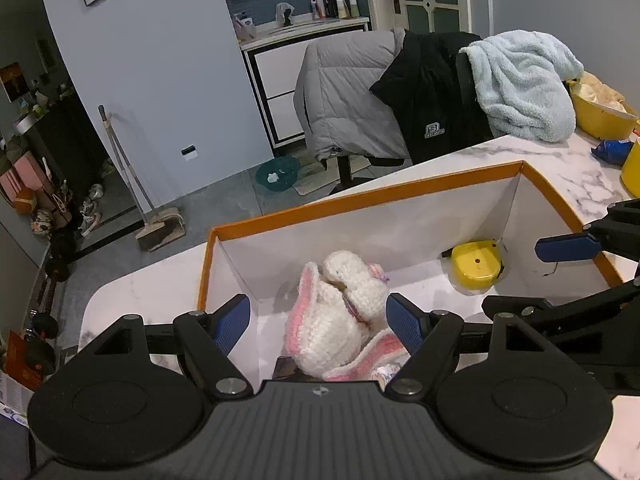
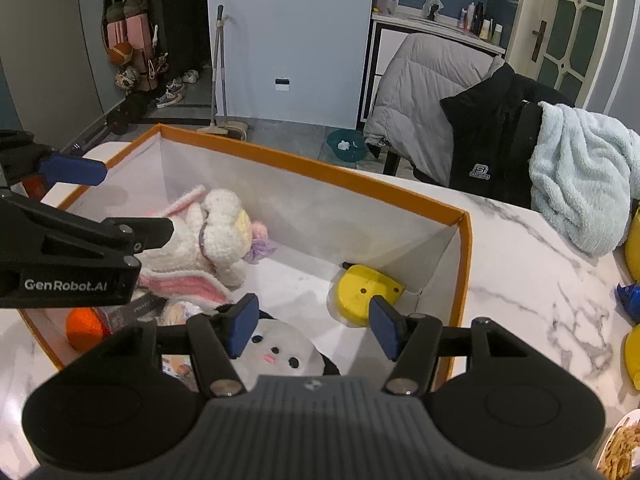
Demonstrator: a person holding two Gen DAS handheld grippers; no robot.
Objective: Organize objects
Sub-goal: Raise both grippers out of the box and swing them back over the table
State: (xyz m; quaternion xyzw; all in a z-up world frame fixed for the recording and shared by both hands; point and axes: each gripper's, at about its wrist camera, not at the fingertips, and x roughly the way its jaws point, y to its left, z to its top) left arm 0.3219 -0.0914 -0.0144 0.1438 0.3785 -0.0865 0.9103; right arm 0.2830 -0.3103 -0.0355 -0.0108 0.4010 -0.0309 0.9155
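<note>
An orange-rimmed white box (image 1: 360, 200) (image 2: 466, 248) stands on the marble table. Inside lie a white and pink crocheted bunny (image 1: 340, 312) (image 2: 208, 248), a yellow plastic object (image 1: 476, 266) (image 2: 364, 292) in the far corner, a white plush with a face (image 2: 280, 354) and an orange ball (image 2: 82, 328). My left gripper (image 1: 318, 326) is open over the box's near edge, its fingers either side of the bunny. My right gripper (image 2: 312, 326) is open and empty above the white plush.
A yellow bowl (image 1: 600, 116), a blue packet (image 1: 612, 150) and a light blue towel (image 1: 524, 84) (image 2: 580, 184) are at the table's far right. A chair with grey and black jackets (image 1: 360, 92) stands behind the table. A plate of food (image 2: 624, 448) is at the lower right.
</note>
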